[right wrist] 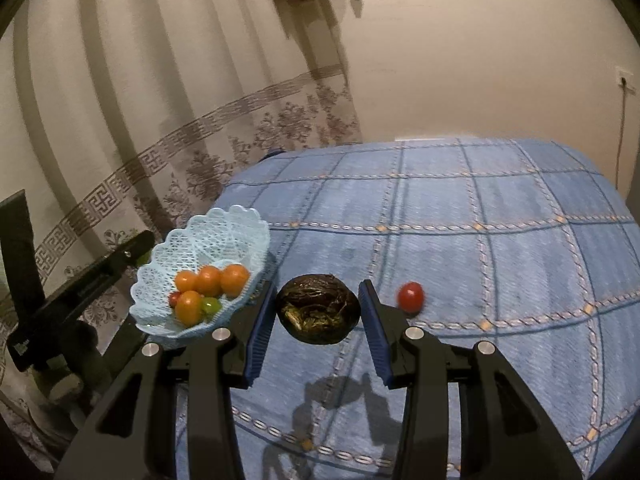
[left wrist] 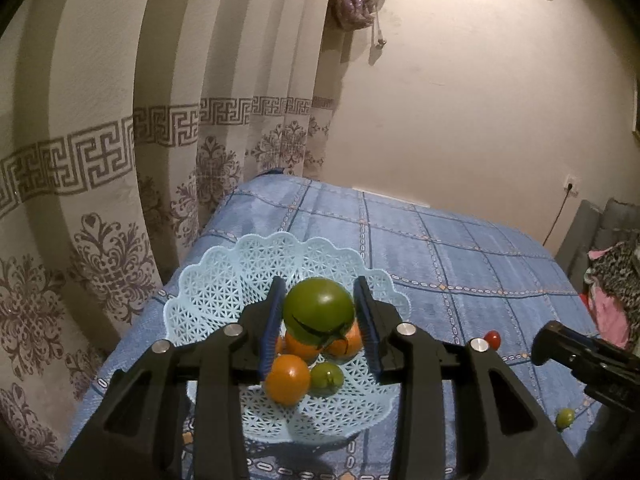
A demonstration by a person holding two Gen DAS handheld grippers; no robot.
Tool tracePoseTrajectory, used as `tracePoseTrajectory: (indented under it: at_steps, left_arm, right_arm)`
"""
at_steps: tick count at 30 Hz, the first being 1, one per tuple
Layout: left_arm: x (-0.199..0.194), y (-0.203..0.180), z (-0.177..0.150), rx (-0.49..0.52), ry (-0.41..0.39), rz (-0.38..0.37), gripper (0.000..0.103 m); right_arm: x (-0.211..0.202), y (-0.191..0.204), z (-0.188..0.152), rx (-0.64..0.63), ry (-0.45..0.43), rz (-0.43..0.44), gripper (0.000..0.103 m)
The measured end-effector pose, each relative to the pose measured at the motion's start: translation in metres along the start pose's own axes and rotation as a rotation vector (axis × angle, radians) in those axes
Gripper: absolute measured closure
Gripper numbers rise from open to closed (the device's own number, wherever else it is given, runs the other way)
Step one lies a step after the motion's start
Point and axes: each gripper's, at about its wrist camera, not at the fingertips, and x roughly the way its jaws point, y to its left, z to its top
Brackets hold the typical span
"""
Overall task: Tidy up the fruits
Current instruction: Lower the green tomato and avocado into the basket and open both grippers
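While left gripper (left wrist: 320, 320) is clamping big green tomato (left wrist: 319, 307) above blue lattice basket (left wrist: 208, 292), likely lining up drop onto orange fruits (left wrist: 287, 379) already gathered there. Right gripper (right wrist: 318, 312) is straddling dark fruit (right wrist: 318, 309), jaws apart, fruit seemingly not yet pinched. Red tomato (right wrist: 410, 297) is waiting on blue cloth (right wrist: 500, 260).

Large green tomato (left wrist: 319, 307) with dark stem, tilted, above the basket. Pale-blue lattice basket (right wrist: 224, 224) at the blue tabletop's 9 o'clock edge holds four orange fruits (right wrist: 208, 280), one small green (right wrist: 211, 305), one small red. Dark wrinkled fruit (right wrist: 318, 308) central on the tabletop; red cherry tomato (right wrist: 410, 296) at its 3 o'clock; small green fruit (left wrist: 565, 418) loose.
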Motion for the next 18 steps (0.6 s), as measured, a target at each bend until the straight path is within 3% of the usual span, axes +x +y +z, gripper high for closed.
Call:
tracePoseTrajectory:
  at_steps: [1, 2, 9, 11, 18]
  left_arm:
    - [-0.001, 0.002, 0.001, -0.008, -0.011, 0.008, 0.036]
    - [-0.004, 0.004, 0.001, -0.012, -0.027, 0.017, 0.033]
    - [-0.013, 0.023, 0.009, -0.056, -0.067, 0.052, 0.032]
    - [-0.014, 0.028, 0.011, -0.068, -0.073, 0.063, 0.024]
    - [-0.018, 0.040, 0.016, -0.102, -0.089, 0.063, 0.018]
  right_arm:
    - [0.002, 0.006, 0.002, -0.010, 0.001, 0.009, 0.060]
    - [0.004, 0.010, 0.003, -0.016, 0.002, 0.017, 0.060]
    - [0.019, 0.039, 0.011, -0.056, 0.016, 0.063, 0.060]
    - [0.024, 0.047, 0.013, -0.064, 0.022, 0.075, 0.060]
    - [0.044, 0.075, 0.017, -0.106, 0.043, 0.105, 0.060]
